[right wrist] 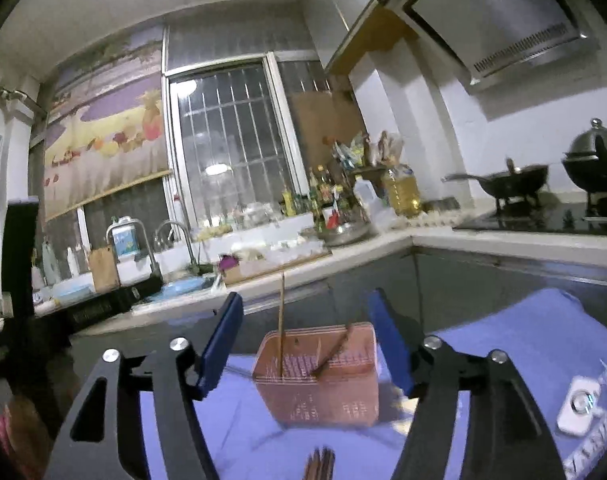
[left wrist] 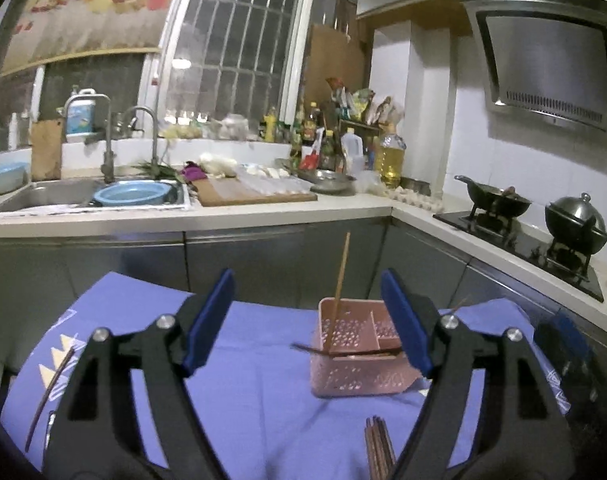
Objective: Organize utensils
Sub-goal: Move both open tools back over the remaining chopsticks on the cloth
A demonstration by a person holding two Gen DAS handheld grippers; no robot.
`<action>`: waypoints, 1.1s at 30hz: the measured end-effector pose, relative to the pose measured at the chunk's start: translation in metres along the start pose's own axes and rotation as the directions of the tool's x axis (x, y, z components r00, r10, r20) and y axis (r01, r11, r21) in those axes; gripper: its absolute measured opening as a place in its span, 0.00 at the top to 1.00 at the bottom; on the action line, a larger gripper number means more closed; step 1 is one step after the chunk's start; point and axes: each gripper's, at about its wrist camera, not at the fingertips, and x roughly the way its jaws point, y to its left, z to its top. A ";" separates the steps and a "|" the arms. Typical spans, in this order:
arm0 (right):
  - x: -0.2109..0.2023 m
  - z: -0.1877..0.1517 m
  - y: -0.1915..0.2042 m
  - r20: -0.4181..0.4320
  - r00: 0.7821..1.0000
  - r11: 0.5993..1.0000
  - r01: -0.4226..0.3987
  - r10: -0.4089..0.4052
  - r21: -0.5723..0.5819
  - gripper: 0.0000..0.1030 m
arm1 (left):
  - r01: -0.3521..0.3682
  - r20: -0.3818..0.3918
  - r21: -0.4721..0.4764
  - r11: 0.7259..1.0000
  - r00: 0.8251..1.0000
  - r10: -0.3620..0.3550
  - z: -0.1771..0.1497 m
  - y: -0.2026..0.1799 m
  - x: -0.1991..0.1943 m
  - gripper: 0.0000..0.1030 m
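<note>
Blue cloth [left wrist: 263, 392] bears a pink basket [left wrist: 355, 376]; both grippers gape empty, only right view shows a white device [right wrist: 579, 404]

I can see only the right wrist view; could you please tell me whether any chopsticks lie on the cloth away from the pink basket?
Observer: Yes, a single dark chopstick lies on the purple cloth far to the left, well apart from the pink basket.
Operator: Thank you. Is the left gripper free to fetch it?
Observer: The left gripper is open, with nothing between its fingers.
Operator: And where is the bundle at my bottom edge relative to that gripper?
Observer: The bundle of brown chopsticks lies on the cloth in front of the basket, just beside the left gripper's right finger.
</note>
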 end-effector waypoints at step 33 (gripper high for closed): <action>-0.005 -0.151 -0.003 -0.599 0.795 0.993 0.029 -0.092 -0.115 0.64 | 0.108 -0.458 0.018 0.994 0.884 -0.088 -0.168 0.005 -0.001 0.29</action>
